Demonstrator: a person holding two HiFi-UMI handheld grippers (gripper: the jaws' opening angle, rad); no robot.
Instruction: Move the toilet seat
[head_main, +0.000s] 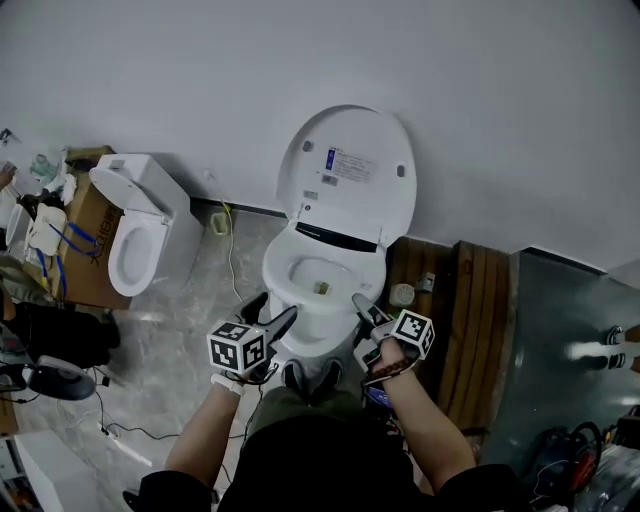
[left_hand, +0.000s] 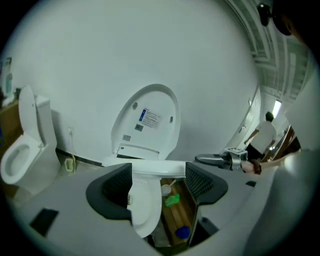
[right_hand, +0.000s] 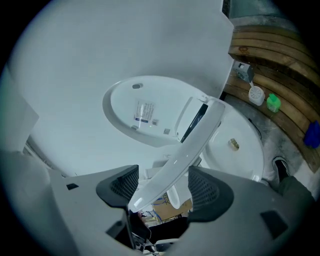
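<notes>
A white toilet stands against the wall with its lid (head_main: 350, 165) up. The toilet seat (head_main: 283, 262) ring lies over the bowl (head_main: 322, 285), its front lifted a little. My left gripper (head_main: 272, 308) is at the seat's front left and my right gripper (head_main: 365, 312) at its front right. In the left gripper view the seat (left_hand: 145, 200) runs between the jaws of the left gripper (left_hand: 159, 182), touching both pads. In the right gripper view the seat rim (right_hand: 187, 150) crosses slantwise between the jaws of the right gripper (right_hand: 164, 187), raised off the bowl (right_hand: 240, 145).
A second toilet (head_main: 135, 235) and a cardboard box (head_main: 85, 230) stand at the left. A wooden platform (head_main: 470, 300) with a small white cup (head_main: 402, 295) lies at the right. Cables (head_main: 120, 430) trail over the floor, and the person's shoes (head_main: 310, 375) are at the bowl's foot.
</notes>
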